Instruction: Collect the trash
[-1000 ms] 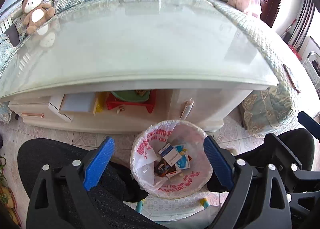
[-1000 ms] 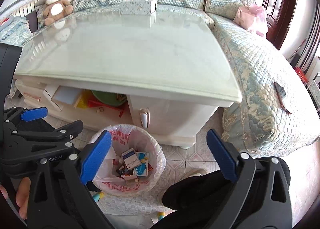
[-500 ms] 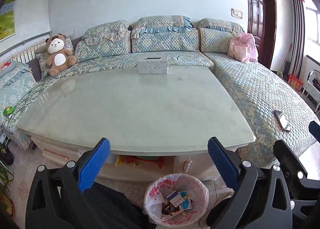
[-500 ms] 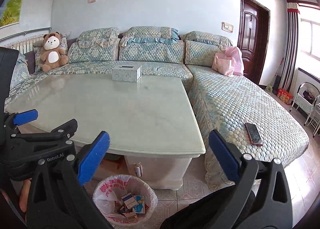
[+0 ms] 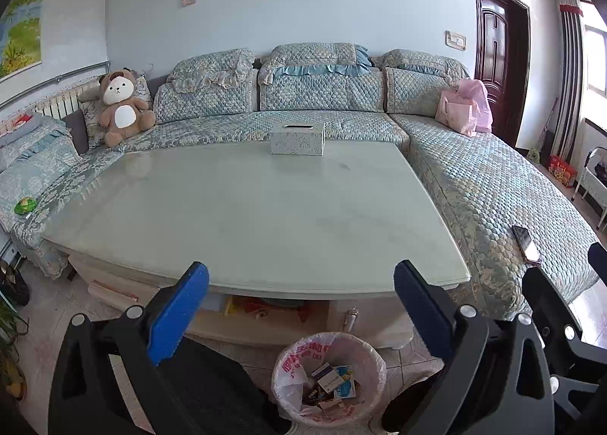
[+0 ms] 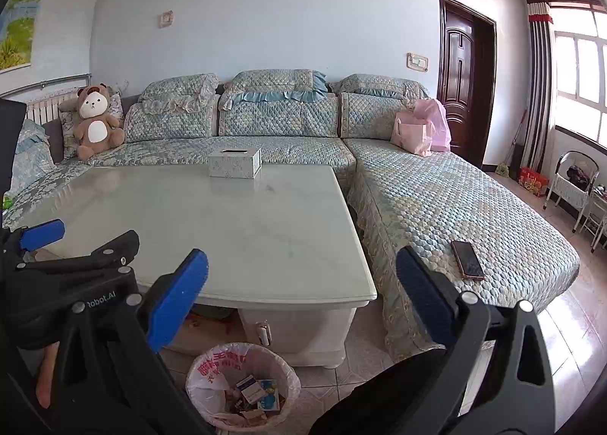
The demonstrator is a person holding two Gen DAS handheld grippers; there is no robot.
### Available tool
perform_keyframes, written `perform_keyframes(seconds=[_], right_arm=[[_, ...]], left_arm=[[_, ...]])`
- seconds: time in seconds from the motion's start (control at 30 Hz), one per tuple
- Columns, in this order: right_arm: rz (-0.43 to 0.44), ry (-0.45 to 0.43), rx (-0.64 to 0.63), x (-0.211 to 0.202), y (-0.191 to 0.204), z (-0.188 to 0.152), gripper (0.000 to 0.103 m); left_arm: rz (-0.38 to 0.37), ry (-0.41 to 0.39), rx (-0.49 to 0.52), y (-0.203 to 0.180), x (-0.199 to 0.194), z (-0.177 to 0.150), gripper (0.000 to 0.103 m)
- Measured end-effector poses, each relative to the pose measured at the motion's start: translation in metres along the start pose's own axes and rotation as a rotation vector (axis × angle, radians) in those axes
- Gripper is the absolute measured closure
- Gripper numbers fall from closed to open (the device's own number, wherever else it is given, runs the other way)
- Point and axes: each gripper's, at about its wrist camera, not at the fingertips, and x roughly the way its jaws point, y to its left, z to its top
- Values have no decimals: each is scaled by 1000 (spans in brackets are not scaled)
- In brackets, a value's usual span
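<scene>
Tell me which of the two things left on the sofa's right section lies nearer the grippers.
The dark phone, lying flat near the front edge of the sofa. The pink bag stands far back by the door.

Left gripper (image 5: 301, 306), right gripper (image 6: 302, 292): side by side, jaws wide apart, empty.

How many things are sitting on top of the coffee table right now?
1: a pale patterned tissue box at the far edge of the glossy white coffee table. Both grippers' fingers hide part of the near edge.
</scene>
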Motion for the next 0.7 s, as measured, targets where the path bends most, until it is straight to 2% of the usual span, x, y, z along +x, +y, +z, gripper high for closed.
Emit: perform_keyframes(seconds=[0.23, 0.7], right_arm=[[-19, -7, 1, -8, -3, -2, 6], [-21, -5, 5, -10, 1, -1, 6]], left_arm=[[-28, 5, -11, -1, -2, -4, 7], [-12, -8, -18, -1, -3, -7, 7]])
